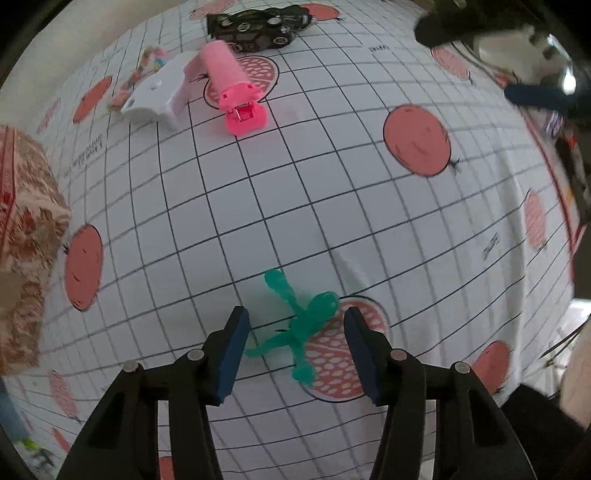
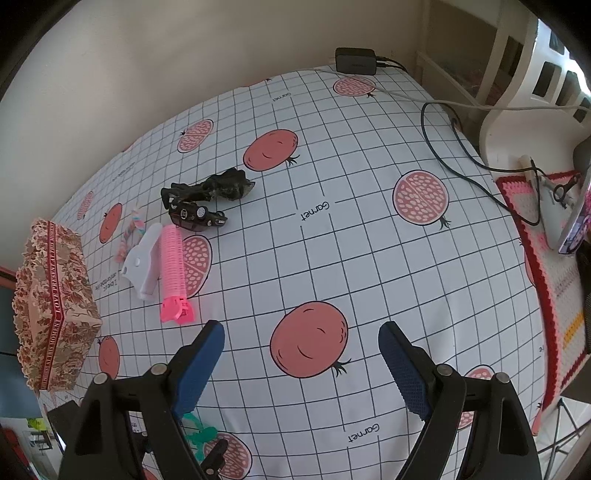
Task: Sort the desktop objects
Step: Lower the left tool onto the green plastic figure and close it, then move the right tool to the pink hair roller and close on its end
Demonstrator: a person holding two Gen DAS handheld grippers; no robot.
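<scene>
Between the left gripper's [image 1: 295, 354] part-open fingers lies the green figure [image 1: 299, 328], untouched on the tablecloth [image 1: 295, 203].

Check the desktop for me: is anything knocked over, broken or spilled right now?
Nothing is visibly spilled or broken. The black toy car looks tipped onto its side beside the pink hair roller. The green figure lies flat between the left gripper pads, not yet pinched.

We see the figure [image 1: 295, 328] on the table [image 1: 295, 203], lying between the left hand-held gripper [image 1: 295, 350] pads. Far ahead lie the roller [image 1: 229, 79], with the holder [image 1: 159, 96] touching its left and the car [image 1: 255, 26] behind it. The box [image 2: 51, 299] sits at the table's left edge.
</scene>
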